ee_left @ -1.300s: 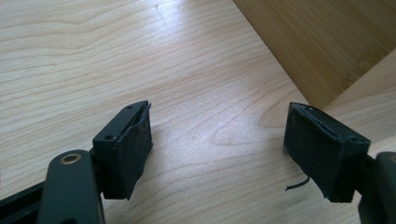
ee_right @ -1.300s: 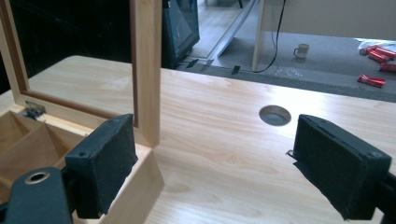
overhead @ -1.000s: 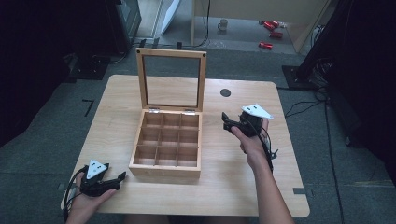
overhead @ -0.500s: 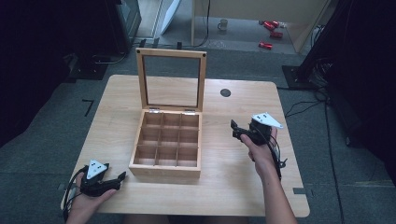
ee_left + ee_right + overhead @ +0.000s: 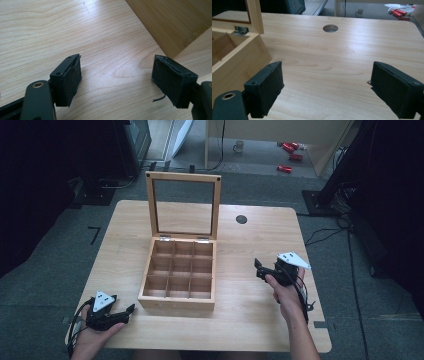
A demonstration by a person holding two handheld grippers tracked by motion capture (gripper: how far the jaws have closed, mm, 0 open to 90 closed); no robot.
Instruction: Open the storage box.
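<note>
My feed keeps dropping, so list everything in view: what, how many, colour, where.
wooden box: one, light wood, nine empty compartments, table centre, lid open.
lid: one, wood frame with clear pane, upright at box rear.
table: one, pale wood.
cable hole: one, dark, table rear.
mug: one, pale, floor behind.
cans: about three, red, floor behind.
left tongs: one, black, open, at front left corner.
right tongs: one, black, open, jaws just opening further, nothing between, right of box.

Open box mid-table, left tongs near its front-left corner, right tongs well right
</note>
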